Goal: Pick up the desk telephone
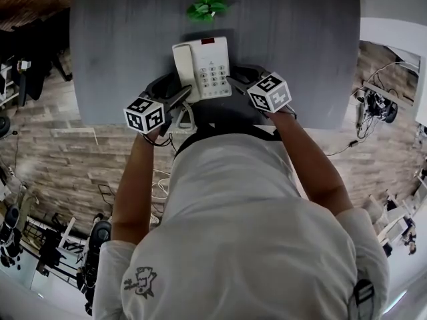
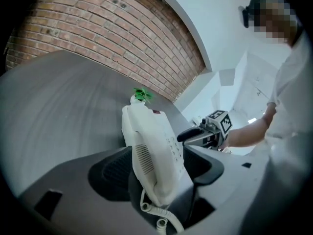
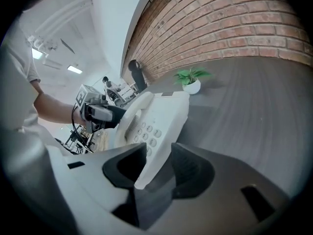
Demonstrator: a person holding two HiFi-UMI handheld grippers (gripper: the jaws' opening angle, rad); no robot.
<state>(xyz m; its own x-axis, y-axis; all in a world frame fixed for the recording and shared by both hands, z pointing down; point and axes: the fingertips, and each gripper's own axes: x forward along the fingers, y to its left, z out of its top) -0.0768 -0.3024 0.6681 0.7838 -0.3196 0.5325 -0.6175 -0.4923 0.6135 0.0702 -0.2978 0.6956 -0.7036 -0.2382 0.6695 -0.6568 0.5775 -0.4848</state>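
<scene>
At a grey tabletop [image 1: 300, 45], a person holds a claw to either side of the white desk telephone [image 1: 207, 69], which lies flat near the front edge with a small potted plant [image 1: 208, 7] beyond it. The left claw [image 1: 177, 93] gapes wide around the handset side. The right claw [image 1: 239, 79], jaws apart, straddles the keypad-side edge without clamping it.

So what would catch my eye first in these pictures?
A white desk telephone sits near the front edge of a grey table. A person's left gripper and right gripper straddle its near corners, jaws open around it. Beyond it stands a small green plant in a white pot.
</scene>
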